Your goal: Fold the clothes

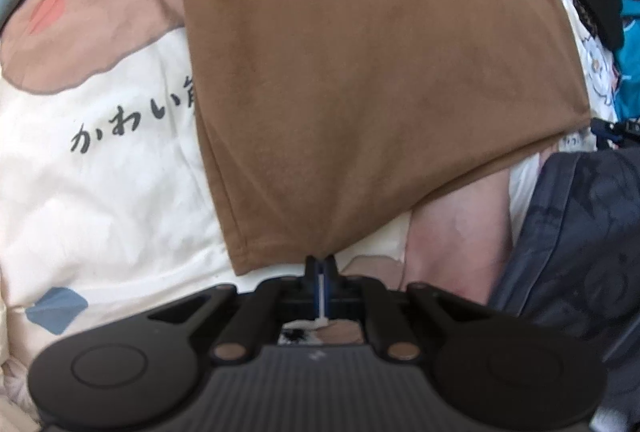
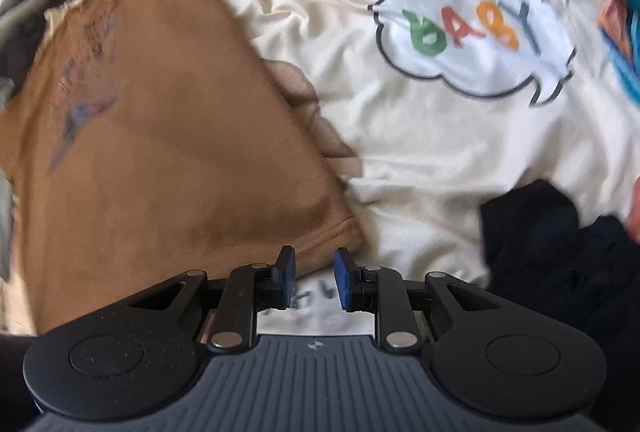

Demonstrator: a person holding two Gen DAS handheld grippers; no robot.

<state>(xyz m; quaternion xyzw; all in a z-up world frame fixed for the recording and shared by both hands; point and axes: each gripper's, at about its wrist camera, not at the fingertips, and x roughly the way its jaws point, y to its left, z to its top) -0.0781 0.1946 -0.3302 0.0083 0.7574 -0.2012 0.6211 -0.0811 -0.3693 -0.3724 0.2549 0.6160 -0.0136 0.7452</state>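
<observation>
Brown cotton sits pinched in our left gripper (image 1: 320, 264): its blue pads are pressed together at the bottom centre of the left wrist view, clamped on the near hem of the brown T-shirt (image 1: 360, 72). From that pinch the shirt runs up and away to the top of the frame, where a dark print shows near the upper edge, so its long axis points straight ahead of the gripper. It lies on a cream bedspread (image 1: 120, 192) with a cartoon animal face in the upper left, and a dark grey garment (image 1: 580, 232) is bunched at lower right.

In the right wrist view our right gripper (image 2: 315, 278) has its pads apart and holds nothing. The shirt's lower corner lies just ahead of it and to the left, filling the left half of the frame and slanting toward the upper left. To the right is bare bedspread with a "BABY" cloud (image 2: 472, 32), and a black garment (image 2: 552, 244) lies at lower right.

We judge the left side has the hem in hand, while the right gripper is near the other corner but not on it. Whether the shirt is being spread out or carried over into a fold, we cannot tell.
</observation>
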